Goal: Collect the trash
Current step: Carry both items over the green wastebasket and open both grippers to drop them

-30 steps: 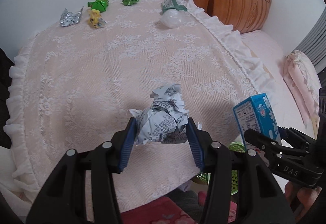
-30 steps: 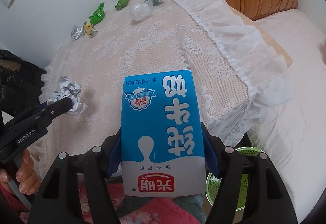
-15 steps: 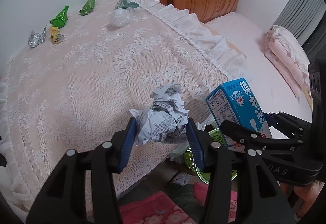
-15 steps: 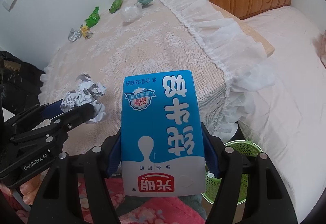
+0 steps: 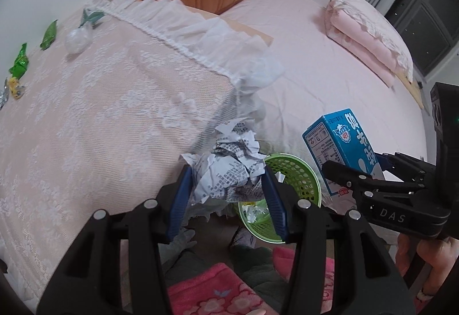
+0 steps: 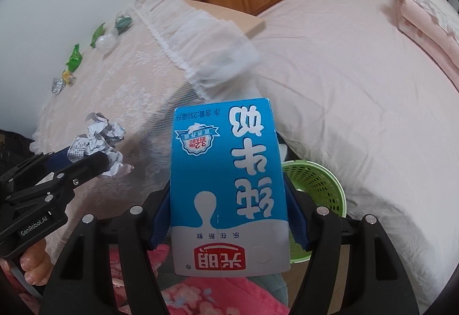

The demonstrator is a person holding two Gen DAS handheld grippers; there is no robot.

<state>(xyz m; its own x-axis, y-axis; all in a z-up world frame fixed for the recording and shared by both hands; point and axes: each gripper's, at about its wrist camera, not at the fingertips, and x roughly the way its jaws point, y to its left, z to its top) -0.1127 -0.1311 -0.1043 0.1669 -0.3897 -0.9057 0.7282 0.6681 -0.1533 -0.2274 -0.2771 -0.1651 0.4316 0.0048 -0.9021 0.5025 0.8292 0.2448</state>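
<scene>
My left gripper point(image 5: 226, 186) is shut on a crumpled ball of printed paper point(image 5: 226, 168), held in the air beside the table's corner, just left of a green mesh bin point(image 5: 289, 183) on the floor. The paper ball point(image 6: 97, 143) also shows at the left of the right wrist view. My right gripper point(image 6: 229, 200) is shut on a blue and white milk carton point(image 6: 229, 180), held upside down above and left of the bin point(image 6: 318, 186). The carton point(image 5: 344, 145) shows right of the bin in the left wrist view. Some scraps lie inside the bin.
A table with a pink lace cloth point(image 5: 86, 120) holds green wrappers point(image 5: 20, 64), a yellow wrapper point(image 5: 14, 87), a clear plastic ball point(image 5: 77, 39) and a silver wrapper point(image 6: 58, 84) along the far wall. A bed point(image 5: 330, 79) with a wooden headboard lies right.
Both grippers have swung right off the table toward the bin, still holding the paper ball and the carton. The bin now sits close under them.
</scene>
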